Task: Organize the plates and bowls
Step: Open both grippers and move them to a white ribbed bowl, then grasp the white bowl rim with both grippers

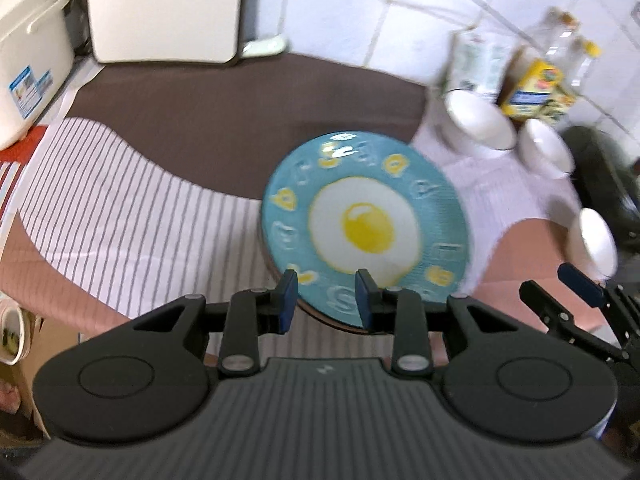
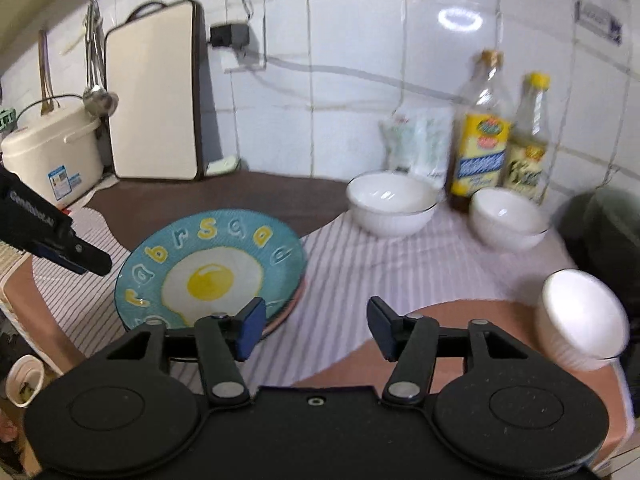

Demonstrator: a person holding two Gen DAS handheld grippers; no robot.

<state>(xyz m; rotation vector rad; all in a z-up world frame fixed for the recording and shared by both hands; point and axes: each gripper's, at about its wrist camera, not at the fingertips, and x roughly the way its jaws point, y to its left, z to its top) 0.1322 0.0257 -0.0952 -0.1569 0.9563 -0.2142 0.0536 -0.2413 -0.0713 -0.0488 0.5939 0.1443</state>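
Left wrist view, from 9 o'clock round to 3 o'clock.

- White rice cooker, at 10 o'clock, blue labels on its side.
- Pale cutting board, at 11 o'clock, upright against the tiled wall.
- Striped cloth on the brown counter, from 9 o'clock across the middle.
- Left gripper, at 6 o'clock: blue pads partly spread, nothing pinched; the near rim of the plate shows in the gap, whether touching cannot be told.
- Blue plate, centre, fried-egg picture and raised letters, stacked on a second plate of which only the edge shows.
- Large white bowl and stacked white bowls, at 2 o'clock, near each other on the cloth.
- Small white bowl, at 3 o'clock, apart from the others, near the counter edge.

Right wrist view.

- Tip of the left gripper at 9 o'clock, just beside the plate's left rim.
- Right gripper, at 6 o'clock: fingers spread wide and empty, the left pad over the plate's near right edge.
- Two oil bottles, at 1 o'clock, standing against the wall behind the bowls.
- Dark rounded object, at 3 o'clock, too blurred to identify.
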